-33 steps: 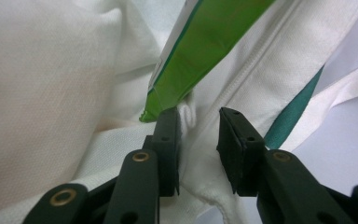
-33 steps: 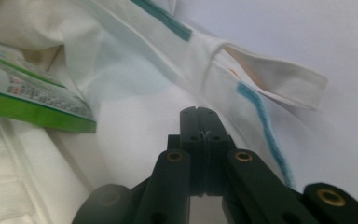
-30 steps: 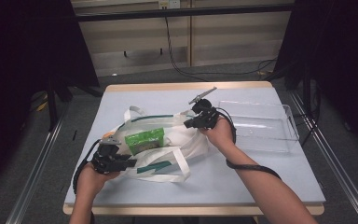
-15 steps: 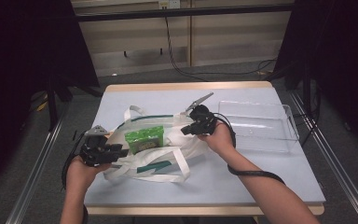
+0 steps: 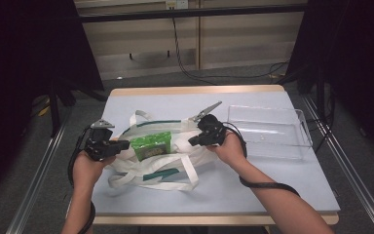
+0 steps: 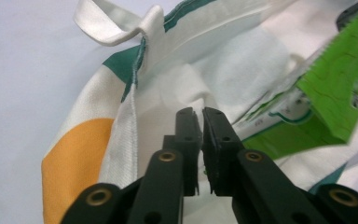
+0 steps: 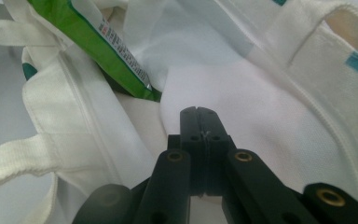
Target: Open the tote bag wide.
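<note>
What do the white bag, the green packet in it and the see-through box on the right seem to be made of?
The bag looks like woven cloth, matt: the left gripper view shows stitched hems and a ribbed weave.
The green packet seems thin plastic film, glossy, with a saw-toothed sealed edge and printed text.
The box looks like clear rigid plastic, since the table shows through its shiny walls.

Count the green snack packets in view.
1. The green packet sits in the mouth of the white tote bag at the table's middle, between the two grippers. More could be hidden inside the bag.
</note>
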The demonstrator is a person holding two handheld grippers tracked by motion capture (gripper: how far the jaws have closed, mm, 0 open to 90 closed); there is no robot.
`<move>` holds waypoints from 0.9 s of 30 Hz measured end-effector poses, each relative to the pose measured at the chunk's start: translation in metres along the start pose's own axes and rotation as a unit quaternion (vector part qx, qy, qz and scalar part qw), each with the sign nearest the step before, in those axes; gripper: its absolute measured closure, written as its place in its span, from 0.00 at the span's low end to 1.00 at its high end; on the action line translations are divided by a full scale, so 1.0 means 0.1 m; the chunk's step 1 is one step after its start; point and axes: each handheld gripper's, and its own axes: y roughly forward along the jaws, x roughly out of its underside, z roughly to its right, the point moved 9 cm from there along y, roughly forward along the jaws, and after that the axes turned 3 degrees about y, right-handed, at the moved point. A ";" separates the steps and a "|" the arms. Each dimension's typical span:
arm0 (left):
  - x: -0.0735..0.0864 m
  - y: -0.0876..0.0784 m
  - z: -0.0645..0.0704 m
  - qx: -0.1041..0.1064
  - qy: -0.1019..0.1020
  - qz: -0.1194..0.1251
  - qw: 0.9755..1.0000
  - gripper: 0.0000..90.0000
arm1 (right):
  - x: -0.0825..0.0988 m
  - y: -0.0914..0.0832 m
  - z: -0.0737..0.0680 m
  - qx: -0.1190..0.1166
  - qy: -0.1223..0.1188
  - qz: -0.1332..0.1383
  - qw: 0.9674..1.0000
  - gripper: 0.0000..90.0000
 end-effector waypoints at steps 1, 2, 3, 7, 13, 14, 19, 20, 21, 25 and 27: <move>-0.01 0.02 -0.02 -0.001 0.005 -0.005 1.000 0.95 | 0.00 0.00 0.00 0.000 -0.007 0.004 1.000 1.00; -0.03 0.03 -0.03 -0.004 0.002 -0.004 1.000 0.95 | 0.01 -0.01 -0.01 -0.001 -0.008 0.003 1.000 1.00; -0.03 0.05 -0.03 -0.001 0.002 -0.010 1.000 0.97 | 0.03 -0.01 -0.02 -0.001 -0.005 0.000 1.000 1.00; -0.06 0.08 -0.04 -0.010 0.004 -0.009 1.000 0.98 | 0.06 -0.01 -0.02 -0.002 -0.009 0.003 1.000 1.00; -0.11 0.06 -0.07 -0.019 0.005 0.000 1.000 1.00 | 0.14 -0.02 -0.02 -0.007 -0.011 0.001 1.000 1.00; -0.13 0.05 -0.06 -0.019 0.008 -0.002 1.000 1.00 | 0.15 -0.02 -0.02 -0.007 -0.010 0.001 1.000 1.00; -0.22 0.08 -0.02 -0.005 0.018 0.000 1.000 1.00 | 0.17 -0.02 -0.03 -0.009 -0.009 0.004 1.000 1.00; -0.23 0.11 -0.02 -0.007 0.015 0.001 1.000 1.00 | 0.17 -0.03 -0.03 -0.007 -0.008 0.002 1.000 1.00; -0.22 0.13 -0.03 -0.007 0.016 -0.005 1.000 1.00 | 0.17 -0.02 -0.03 -0.007 -0.011 0.003 1.000 1.00; -0.23 0.25 -0.08 -0.016 0.008 -0.011 1.000 1.00 | 0.20 -0.02 -0.03 -0.013 -0.008 0.003 1.000 1.00; -0.21 0.28 -0.10 -0.021 0.003 -0.022 1.000 1.00 | 0.23 -0.02 -0.03 -0.015 -0.007 -0.002 1.000 1.00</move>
